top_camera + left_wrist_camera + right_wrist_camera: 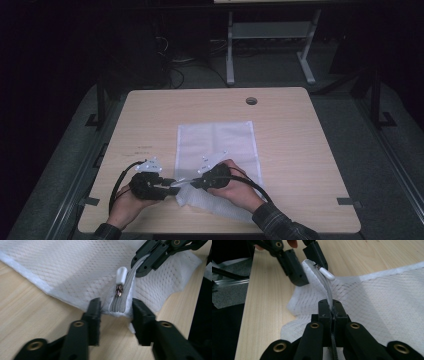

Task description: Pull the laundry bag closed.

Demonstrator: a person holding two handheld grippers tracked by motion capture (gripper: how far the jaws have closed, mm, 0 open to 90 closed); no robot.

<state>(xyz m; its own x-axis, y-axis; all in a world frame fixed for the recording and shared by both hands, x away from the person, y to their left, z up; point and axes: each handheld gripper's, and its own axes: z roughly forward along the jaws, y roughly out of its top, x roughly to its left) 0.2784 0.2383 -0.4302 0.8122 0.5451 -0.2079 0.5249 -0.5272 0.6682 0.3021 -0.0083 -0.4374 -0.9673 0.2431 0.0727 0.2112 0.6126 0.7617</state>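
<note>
A white mesh laundry bag point(216, 145) lies flat on the light wooden table point(300, 150), and its near end is lifted and bunched between the two hands. Along this raised edge runs a grey zipper point(122, 303) with a white pull tab point(121, 275).

The right tongs point(194, 183) are pressed together on the zipper tape – in the right gripper view the two black jaws meet with the grey tape caught between them, so they hold the bag by its zipper. The right hand point(231, 184) rests over the bunched mesh near the front edge of the table.

The left tongs point(172, 183) come from the other side, tip almost against tip with the right ones. In the left gripper view their jaws stand at a middle width, one on each side of the zipper's end, just below the slider and the white tab. The jaws seem to lie against the folded white edge of the bag on both sides, but whether they really press it I cannot tell – the fabric fills the gap. The left hand point(131, 200) is close to the table's front edge, and its black cable point(117, 182) curves away beside it.
</note>
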